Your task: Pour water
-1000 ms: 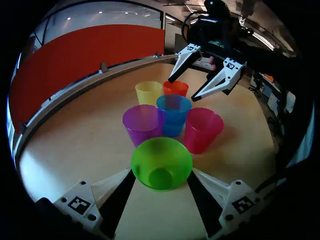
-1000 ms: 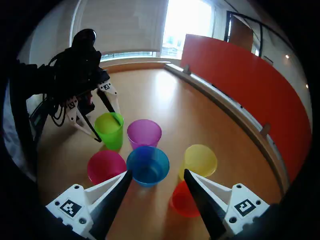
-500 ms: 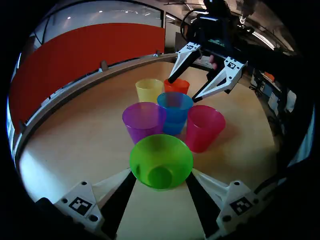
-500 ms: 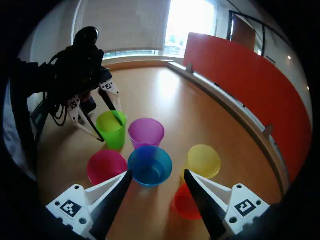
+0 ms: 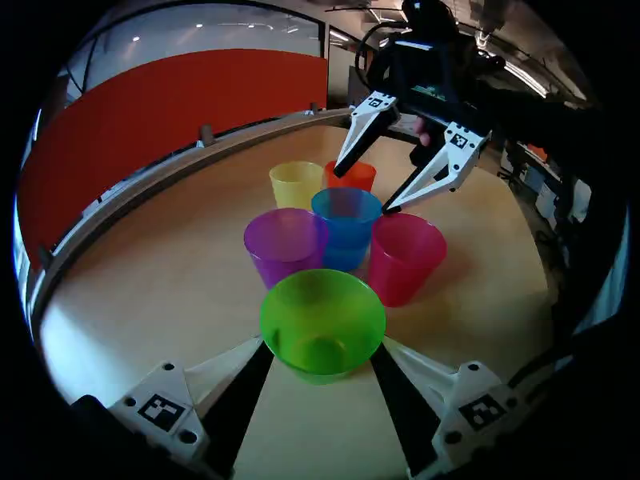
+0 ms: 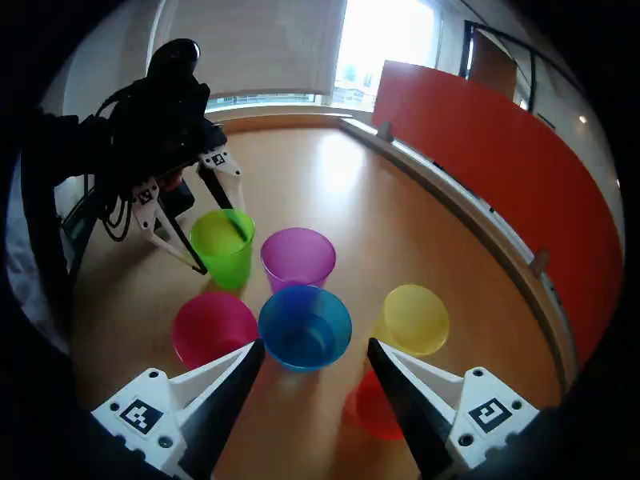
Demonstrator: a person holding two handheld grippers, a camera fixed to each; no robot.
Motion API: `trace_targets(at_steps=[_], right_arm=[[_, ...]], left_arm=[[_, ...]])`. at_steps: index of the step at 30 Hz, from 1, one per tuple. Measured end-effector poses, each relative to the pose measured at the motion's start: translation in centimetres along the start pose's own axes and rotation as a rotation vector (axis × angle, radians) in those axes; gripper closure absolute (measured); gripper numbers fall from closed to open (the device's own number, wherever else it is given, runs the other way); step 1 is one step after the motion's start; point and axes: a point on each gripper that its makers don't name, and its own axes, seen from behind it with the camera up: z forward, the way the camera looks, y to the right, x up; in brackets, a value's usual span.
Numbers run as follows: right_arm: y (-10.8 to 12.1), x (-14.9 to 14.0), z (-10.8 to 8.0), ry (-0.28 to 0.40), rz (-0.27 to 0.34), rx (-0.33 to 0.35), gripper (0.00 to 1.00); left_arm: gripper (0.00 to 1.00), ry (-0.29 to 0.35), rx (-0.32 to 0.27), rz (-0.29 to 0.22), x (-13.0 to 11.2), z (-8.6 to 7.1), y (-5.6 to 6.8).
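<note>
A green cup sits between my left gripper's fingers, which press on both its sides. Beyond it on the wooden table stand a purple cup, a blue cup, a pink cup, a yellow cup and an orange cup. My right gripper hangs open over the blue and orange cups. In the right gripper view, the right gripper is open with the blue cup just ahead of its tips. Farther off, the left gripper holds the green cup.
A red partition and a raised ledge run along the table's far side. A bright window lies beyond the table. Dark cables and a person's arm sit behind the left gripper. Bare tabletop stretches around the cups.
The right gripper has drifted a little closer over the blue cup, still open. The left gripper and the green cup have shifted only slightly together.
</note>
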Motion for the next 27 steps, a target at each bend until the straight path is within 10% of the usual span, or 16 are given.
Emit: trace_targets(at_steps=[27], right_arm=[[-0.68,0.11,0.79,-0.009,0.010,0.021,0.00]], left_arm=[[0.19,0.011,0.014,-0.001,-0.03,-0.88,-0.41]])
